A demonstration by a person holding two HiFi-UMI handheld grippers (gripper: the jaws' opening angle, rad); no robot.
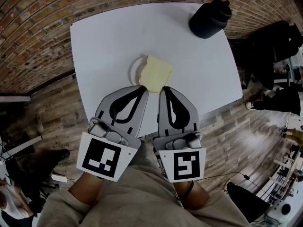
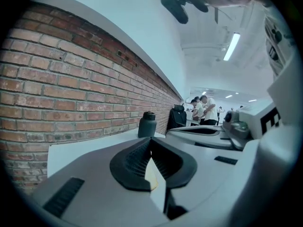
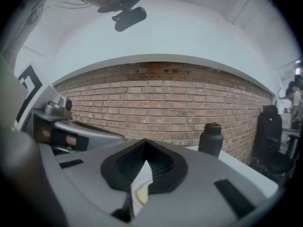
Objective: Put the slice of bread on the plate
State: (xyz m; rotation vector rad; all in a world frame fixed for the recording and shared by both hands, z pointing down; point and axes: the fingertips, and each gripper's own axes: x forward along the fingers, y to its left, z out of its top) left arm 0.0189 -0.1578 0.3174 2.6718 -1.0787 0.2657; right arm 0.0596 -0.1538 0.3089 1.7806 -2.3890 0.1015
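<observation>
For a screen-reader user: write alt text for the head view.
A bread slice lies on a plate on a white table. The left tool and right tool sit side by side, tips by its near edge. A black bottle stands at the far right corner.

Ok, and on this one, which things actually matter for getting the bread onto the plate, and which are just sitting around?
Part of the job:
- slice of bread, lying across the plate
- plate
- left tool and right tool, both shut

Just lying about:
- black bottle at the table's far corner
- black chair beyond the table
</observation>
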